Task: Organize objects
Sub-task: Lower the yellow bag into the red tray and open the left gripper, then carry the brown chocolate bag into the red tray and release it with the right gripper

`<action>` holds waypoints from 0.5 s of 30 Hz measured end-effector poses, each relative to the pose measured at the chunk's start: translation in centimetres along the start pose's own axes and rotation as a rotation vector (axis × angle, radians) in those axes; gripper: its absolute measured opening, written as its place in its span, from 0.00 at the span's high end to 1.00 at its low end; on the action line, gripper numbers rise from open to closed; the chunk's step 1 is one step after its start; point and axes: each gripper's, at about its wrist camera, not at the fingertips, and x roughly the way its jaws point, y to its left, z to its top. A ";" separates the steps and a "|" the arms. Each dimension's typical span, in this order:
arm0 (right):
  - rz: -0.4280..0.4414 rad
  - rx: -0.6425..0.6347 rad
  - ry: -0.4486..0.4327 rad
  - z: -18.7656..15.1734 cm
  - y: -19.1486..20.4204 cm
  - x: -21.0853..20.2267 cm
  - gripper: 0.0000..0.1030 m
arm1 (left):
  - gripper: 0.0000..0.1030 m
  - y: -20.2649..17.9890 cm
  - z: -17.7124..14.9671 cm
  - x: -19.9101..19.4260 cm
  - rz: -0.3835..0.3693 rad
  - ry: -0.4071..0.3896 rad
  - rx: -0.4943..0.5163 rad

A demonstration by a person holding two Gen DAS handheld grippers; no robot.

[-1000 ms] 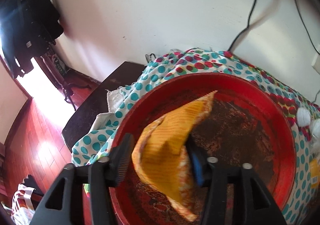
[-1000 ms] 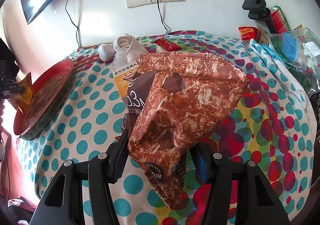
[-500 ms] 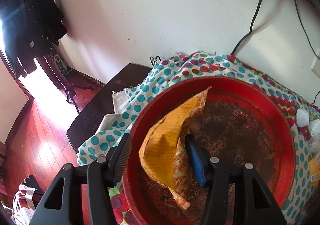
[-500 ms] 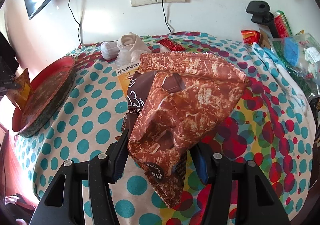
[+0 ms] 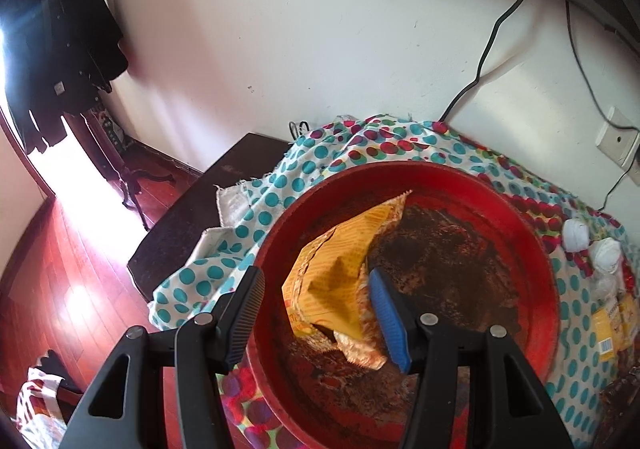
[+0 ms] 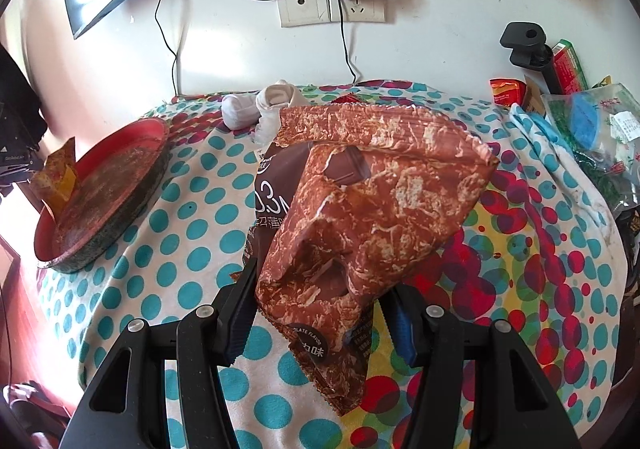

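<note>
Hovering over the red tray [image 5: 536, 249], the left gripper [image 5: 320, 313] has its jaws spread wide, and the yellow packet [image 5: 340, 269] lies in the gap between them on the tray's near-left side. The blue pad [image 5: 386, 319] sits against the packet's right edge; the black finger [image 5: 244, 313] stands clear of it on the left, out past the tray's rim. No lettering on the yellow packet can be made out. The tray's floor is dark and worn, and it sits at the left end of the polka-dot cloth [image 6: 192, 233].

Over on the right, the right gripper [image 6: 316, 313] is clamped on a brown chocolate packet [image 6: 372, 217], crumpled and lifted above the cloth. Readable on its lower tag: "LATE FLAVOR" and the characters "力味". Behind it lies a dark packet [image 6: 276, 185] showing "0.3" in large white print plus Chinese characters too cut off to read.

White socks [image 6: 260, 105] rest near the wall, below a socket [image 6: 332, 3] with a charger plugged in. Bagged goods [image 6: 592, 121] crowd the right edge.
</note>
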 end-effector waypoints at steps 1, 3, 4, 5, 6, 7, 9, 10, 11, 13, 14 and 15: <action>0.001 0.004 -0.003 0.0 0.0 -0.1 0.47 | 0.45 -0.1 -0.1 -0.2 -0.003 -0.002 0.002; 0.003 0.005 -0.004 0.0 0.1 -0.2 0.47 | 0.45 -0.3 -0.2 -0.5 -0.005 -0.007 0.006; 0.005 0.005 -0.006 0.0 0.1 -0.3 0.47 | 0.45 -0.3 -0.3 -0.6 -0.013 -0.007 0.005; 0.005 0.004 -0.007 -0.1 0.1 -0.3 0.47 | 0.45 -0.4 -0.4 -0.7 -0.019 -0.005 0.006; 0.003 -0.001 -0.010 -0.1 0.2 -0.4 0.47 | 0.45 -0.6 -0.5 -0.7 -0.022 -0.005 0.005; 0.002 -0.005 -0.011 -0.1 0.3 -0.5 0.47 | 0.45 -0.7 -0.6 -0.7 -0.028 -0.002 0.005; 0.002 -0.010 -0.016 -0.2 0.5 -0.7 0.47 | 0.45 -1.2 -0.8 -0.5 -0.051 0.007 0.012; 0.004 -0.013 -0.017 -0.2 0.6 -0.8 0.47 | 0.45 -1.6 -1.1 -0.5 -0.064 0.011 0.014; 0.006 -0.014 -0.018 -0.1 0.7 -0.8 0.47 | 0.45 -2.0 -1.4 -0.4 -0.078 0.013 0.015; 0.012 -0.025 -0.023 0.0 1.1 -1.0 0.47 | 0.45 -2.8 -2.1 -0.5 -0.119 0.016 0.022; 0.015 -0.036 -0.027 0.2 1.4 -1.2 0.47 | 0.45 -3.4 -2.7 -0.6 -0.131 0.015 0.026; 0.018 -0.043 -0.030 0.2 1.7 -1.3 0.47 | 0.45 -3.8 -3.2 -0.8 -0.151 0.012 0.029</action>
